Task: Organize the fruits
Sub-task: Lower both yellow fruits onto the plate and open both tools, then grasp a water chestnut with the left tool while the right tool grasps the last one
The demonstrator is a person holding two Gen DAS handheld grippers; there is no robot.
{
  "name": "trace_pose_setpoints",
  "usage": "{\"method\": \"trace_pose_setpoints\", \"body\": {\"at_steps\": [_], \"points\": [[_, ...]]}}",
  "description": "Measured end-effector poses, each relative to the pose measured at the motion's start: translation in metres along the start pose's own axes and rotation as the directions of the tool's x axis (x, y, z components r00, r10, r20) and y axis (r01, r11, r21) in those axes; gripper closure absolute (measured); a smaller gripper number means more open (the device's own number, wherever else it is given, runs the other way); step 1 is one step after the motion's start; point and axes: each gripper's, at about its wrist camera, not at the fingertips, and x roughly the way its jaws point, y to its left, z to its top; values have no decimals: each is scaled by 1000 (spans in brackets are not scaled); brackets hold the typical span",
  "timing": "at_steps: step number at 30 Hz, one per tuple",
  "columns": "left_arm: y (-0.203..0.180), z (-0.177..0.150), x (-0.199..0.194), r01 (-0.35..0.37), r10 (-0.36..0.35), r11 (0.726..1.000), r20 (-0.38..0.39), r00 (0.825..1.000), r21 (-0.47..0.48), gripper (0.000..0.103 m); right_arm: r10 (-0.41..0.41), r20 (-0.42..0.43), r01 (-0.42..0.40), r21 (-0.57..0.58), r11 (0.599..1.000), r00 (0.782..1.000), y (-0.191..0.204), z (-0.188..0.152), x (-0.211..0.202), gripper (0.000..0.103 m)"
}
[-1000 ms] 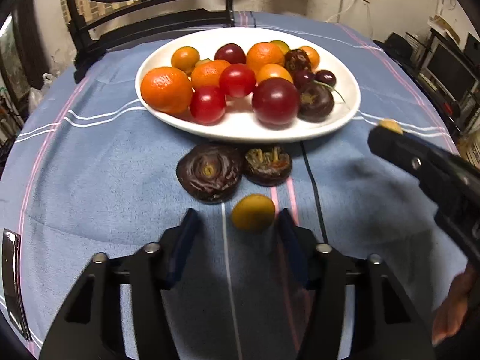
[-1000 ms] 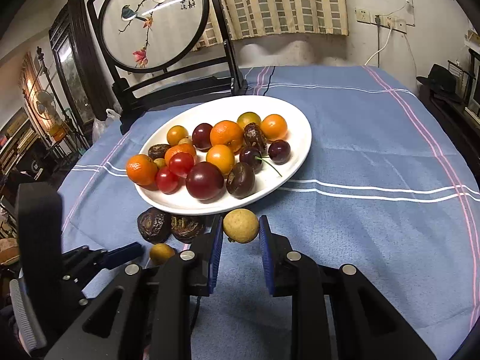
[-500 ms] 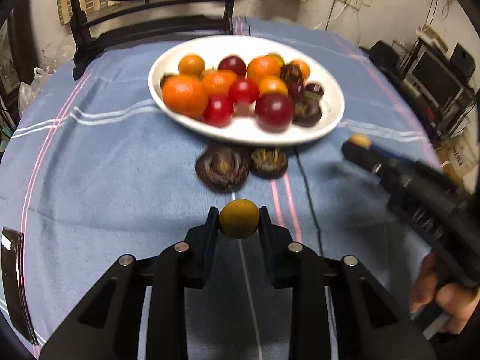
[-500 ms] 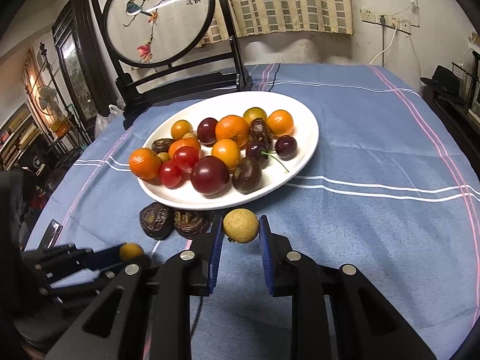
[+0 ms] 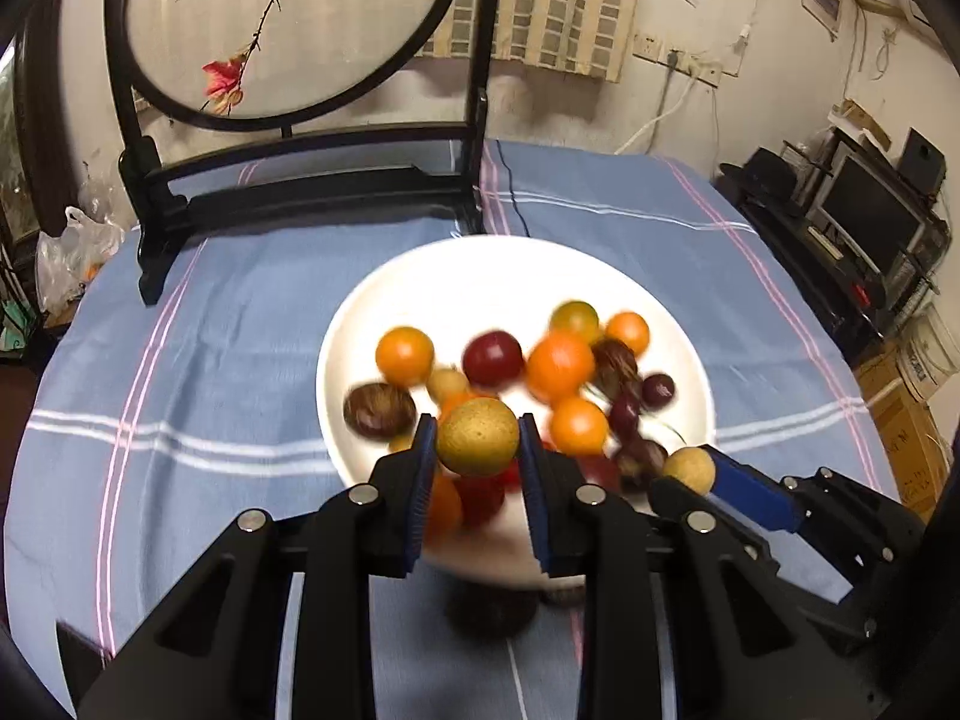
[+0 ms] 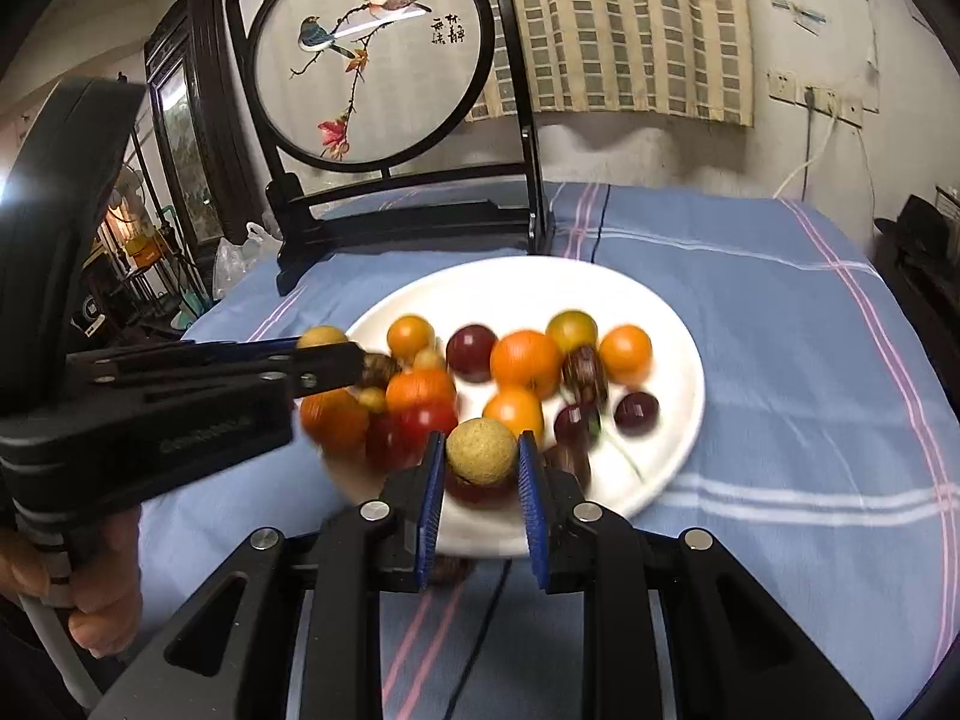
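Observation:
A white plate (image 5: 672,300) (image 6: 672,324) holds several oranges, red and dark purple fruits on the blue cloth. My left gripper (image 5: 477,438) is shut on a small yellow fruit (image 5: 477,435), held above the plate's near edge; it also shows in the right wrist view (image 6: 324,339) at the plate's left side. My right gripper (image 6: 482,450) is shut on a pale yellow fruit (image 6: 482,450) above the plate's front; in the left wrist view it (image 5: 690,471) comes in from the right. A dark fruit (image 5: 489,615) lies on the cloth under the left gripper.
A black wooden stand with a round embroidered screen (image 5: 282,30) (image 6: 372,54) stands at the table's far side behind the plate. The blue striped tablecloth (image 6: 810,390) runs to the right. Shelves and a monitor (image 5: 870,222) are off the table's right edge.
Both grippers have risen and moved forward over the plate, each still holding its yellow fruit. The left gripper closed on its fruit during the past second and lifted it off the cloth.

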Motion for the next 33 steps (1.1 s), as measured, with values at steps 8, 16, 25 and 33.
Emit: {"method": "trace_pose_setpoints", "body": {"at_steps": [8,16,25,33], "points": [[10,12,41,-38,37,999,-49,998,-27,62,35,-7,-35,26,999,999,-1,12,37,65],[22,1,2,-56,59,996,45,997,-69,29,10,12,-11,56,998,1000,-17,-7,4,53],[23,-56,-31,-69,72,996,69,995,-56,15,-6,-69,-2,-114,993,998,9,-51,-19,49],[25,-96,-21,-80,80,996,27,996,-30,15,-31,-156,2,-178,984,987,31,-75,1,49]]}}
